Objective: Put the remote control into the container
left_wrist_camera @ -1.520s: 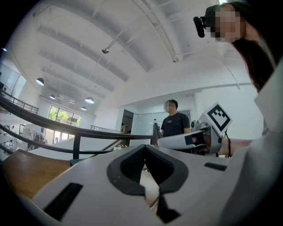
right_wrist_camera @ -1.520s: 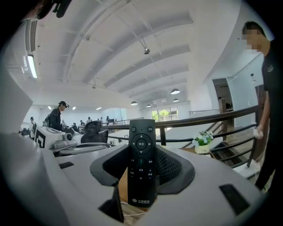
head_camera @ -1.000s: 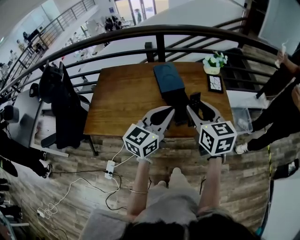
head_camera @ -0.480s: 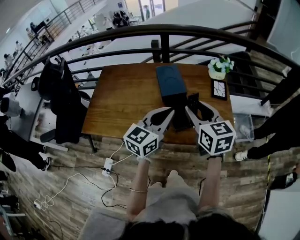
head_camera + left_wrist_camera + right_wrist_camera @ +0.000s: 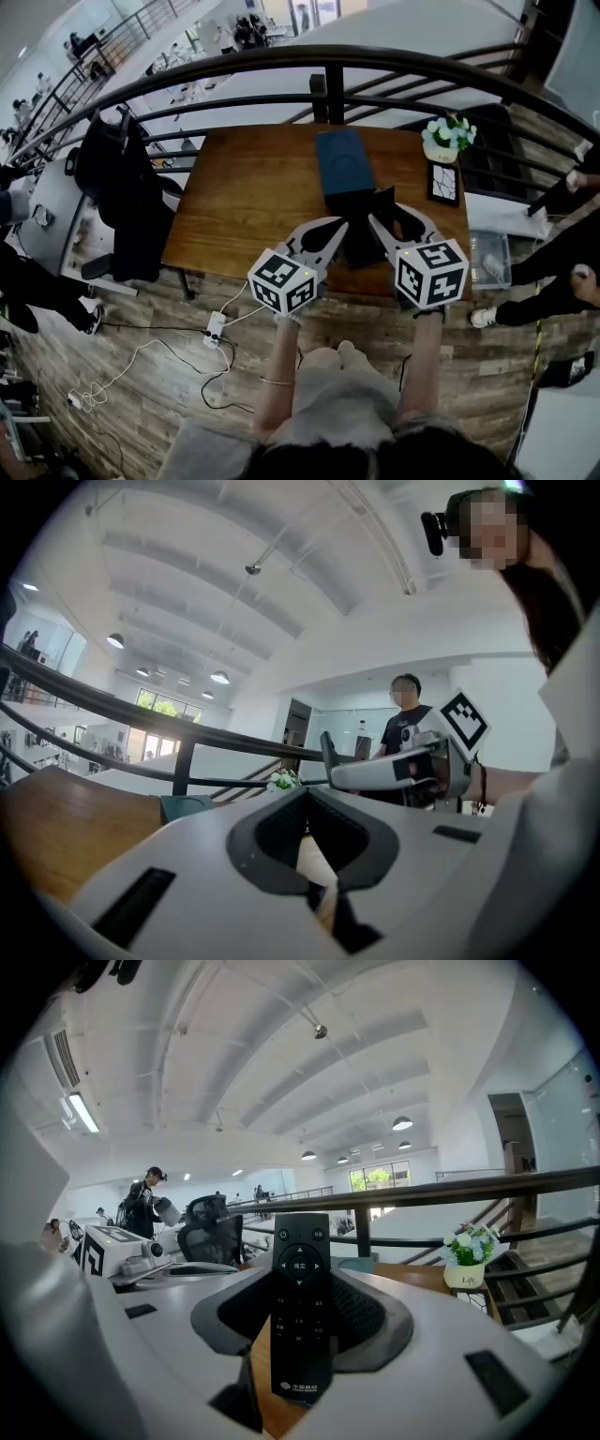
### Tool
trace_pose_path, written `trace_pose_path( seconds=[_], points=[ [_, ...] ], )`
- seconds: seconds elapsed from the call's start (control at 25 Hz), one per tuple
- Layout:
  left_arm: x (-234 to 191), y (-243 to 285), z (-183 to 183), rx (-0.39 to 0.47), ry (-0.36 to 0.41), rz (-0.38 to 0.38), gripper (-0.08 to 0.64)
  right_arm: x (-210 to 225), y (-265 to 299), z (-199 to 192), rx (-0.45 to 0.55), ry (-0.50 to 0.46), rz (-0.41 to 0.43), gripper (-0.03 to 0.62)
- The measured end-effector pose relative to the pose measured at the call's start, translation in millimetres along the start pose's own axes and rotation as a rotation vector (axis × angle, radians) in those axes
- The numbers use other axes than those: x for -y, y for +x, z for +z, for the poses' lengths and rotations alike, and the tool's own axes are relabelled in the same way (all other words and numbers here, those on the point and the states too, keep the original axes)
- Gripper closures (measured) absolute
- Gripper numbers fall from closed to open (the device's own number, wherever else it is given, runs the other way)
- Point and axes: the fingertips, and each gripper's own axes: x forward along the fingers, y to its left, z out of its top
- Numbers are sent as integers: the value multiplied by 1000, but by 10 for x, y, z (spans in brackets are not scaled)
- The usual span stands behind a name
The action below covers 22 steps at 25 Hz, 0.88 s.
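**Remote up and gripped, box still waiting**

Little had changed over the last second, and that was the story. The right gripper [image 5: 384, 220] sat in nearly the same spot above the near edge of the brown wooden table [image 5: 244, 197]. The slim black plastic remote control [image 5: 302, 1307] stayed pinched between its jaws, standing upright with its button face towards the gripper's own camera. At most it had edged a touch towards the box. The left gripper [image 5: 336, 227] had not stirred either: jaws drawn together, nothing between them, parked just beside its partner.

So the pick looked done and the drop not yet begun. The dark blue rectangular container [image 5: 343, 159] lay further back on the table, beyond both grippers, with a flat black piece [image 5: 359, 234] at its near end (lid or tray, I could not tell). My read was that a forward carry over the box and a release were all that remained.

The only real movement was off the table, where the bystanders at the right edge had shifted about.

As for writing, the remote's round centre button read 确定. A small logo with a line of print sat at its lower end, too fine to make out. The white pot of flowers [image 5: 466, 1274] carried the word "Life". The marker cubes showed only black-and-white squares.
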Motion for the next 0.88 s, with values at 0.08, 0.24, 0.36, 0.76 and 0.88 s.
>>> trace_pose_path(
  seconds=[0.08, 0.24, 0.36, 0.76, 0.88],
  points=[
    [-53, 15, -20, -3, -9, 4, 556, 11, 45, -1, -8, -1, 4, 396],
    [-155, 49, -78, -20, -29, 0, 557, 46, 147, -24, -30, 5, 5, 396],
    [-260, 81, -114, -39, -38, -9, 556, 82, 266, -47, -54, 11, -1, 396],
    [-619, 66, -290, -81, -89, -29, 556, 135, 616, -194, -118, 41, -33, 396],
    [-681, 68, -335, -88, -99, -38, 557, 158, 676, -261, -133, 46, -50, 396]
  ],
)
